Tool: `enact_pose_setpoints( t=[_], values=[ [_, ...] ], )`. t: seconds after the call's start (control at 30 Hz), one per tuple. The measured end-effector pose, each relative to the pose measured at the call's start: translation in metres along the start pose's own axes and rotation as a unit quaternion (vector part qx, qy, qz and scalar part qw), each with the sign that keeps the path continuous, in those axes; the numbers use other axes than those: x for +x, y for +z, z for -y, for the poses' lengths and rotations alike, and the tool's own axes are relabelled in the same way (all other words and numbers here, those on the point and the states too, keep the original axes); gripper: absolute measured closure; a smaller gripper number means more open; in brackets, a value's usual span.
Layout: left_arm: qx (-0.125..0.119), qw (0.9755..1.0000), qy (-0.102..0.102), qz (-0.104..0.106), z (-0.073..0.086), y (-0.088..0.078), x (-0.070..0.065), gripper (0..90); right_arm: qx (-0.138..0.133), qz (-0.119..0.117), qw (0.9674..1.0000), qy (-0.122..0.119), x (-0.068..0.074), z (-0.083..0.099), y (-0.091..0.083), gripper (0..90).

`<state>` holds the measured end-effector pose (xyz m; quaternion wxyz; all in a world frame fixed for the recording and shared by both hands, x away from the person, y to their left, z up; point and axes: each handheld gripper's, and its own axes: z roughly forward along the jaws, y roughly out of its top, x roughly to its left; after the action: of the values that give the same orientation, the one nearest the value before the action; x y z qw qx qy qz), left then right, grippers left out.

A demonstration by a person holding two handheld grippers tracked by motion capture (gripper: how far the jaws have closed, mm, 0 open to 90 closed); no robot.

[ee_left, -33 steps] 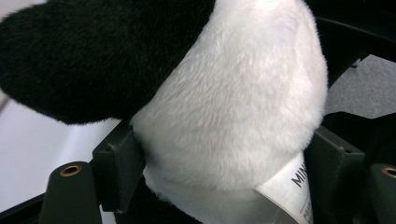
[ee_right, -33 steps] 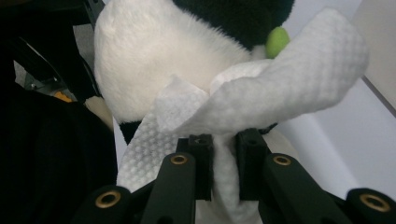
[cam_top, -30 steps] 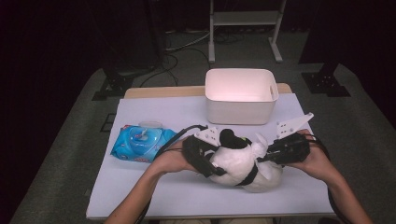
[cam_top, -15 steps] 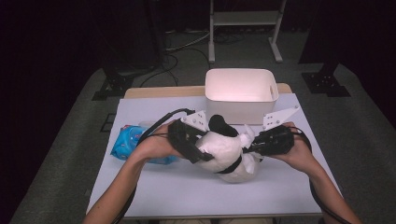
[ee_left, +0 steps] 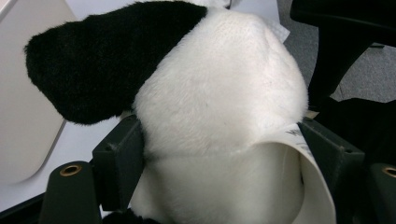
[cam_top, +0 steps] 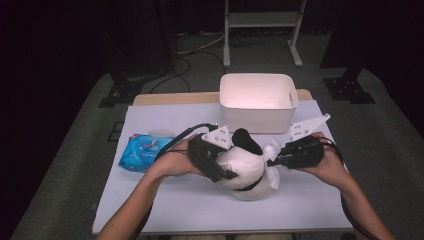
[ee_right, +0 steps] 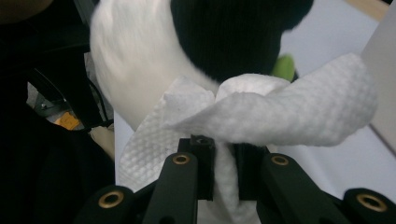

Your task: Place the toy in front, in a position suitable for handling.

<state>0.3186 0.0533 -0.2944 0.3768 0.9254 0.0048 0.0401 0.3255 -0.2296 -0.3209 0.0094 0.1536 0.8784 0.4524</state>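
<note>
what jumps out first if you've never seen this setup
A black-and-white plush toy sits mid-table, clamped between the left tongs. The right tongs pinch a white wipe against its side. Behind stands a white bin; a blue wipes pack lies at the left.

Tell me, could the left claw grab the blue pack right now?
Probably not: the left claw is clamped on the panda, so its jaws are full, though the pack lies uncovered right beside that hand.

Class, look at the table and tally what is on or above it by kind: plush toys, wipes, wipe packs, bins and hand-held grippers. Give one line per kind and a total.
Plush toy: 1
White wipe: 1
Blue wipe pack: 1
White bin: 1
Hand-held grippers, left and right: 2
Total: 6
</note>
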Motion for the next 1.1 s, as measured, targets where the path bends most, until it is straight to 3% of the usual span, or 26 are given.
enact_pose_setpoints(
  t=[0.27, 0.6, 0.67, 0.87, 1.1],
  values=[
    [0.005, 0.9998, 0.017, -0.001, -0.014, 0.009, -0.006, 23.6, 0.003, 0.010, 0.9995, -0.030, 0.008, -0.030, -0.016, 80.4],
    [0.001, 0.9995, 0.032, 0.005, -0.026, 0.019, -0.011, 23.2, 0.014, 0.004, 0.9980, -0.062, 0.015, -0.062, -0.010, 80.3],
    [0.003, 0.9996, 0.029, 0.000, -0.026, 0.018, -0.009, 22.4, 0.031, 0.016, 0.9971, -0.068, 0.018, -0.063, -0.005, 80.3],
    [-0.019, 0.9997, 0.018, -0.004, -0.024, 0.016, -0.009, 18.7, 0.011, 0.013, 0.9987, -0.049, 0.012, -0.053, -0.008, 80.4],
    [-0.024, 0.9994, 0.025, -0.005, -0.031, 0.015, -0.013, 17.6, 0.009, 0.020, 0.9987, -0.047, 0.015, -0.046, -0.018, 80.4]
  ],
)
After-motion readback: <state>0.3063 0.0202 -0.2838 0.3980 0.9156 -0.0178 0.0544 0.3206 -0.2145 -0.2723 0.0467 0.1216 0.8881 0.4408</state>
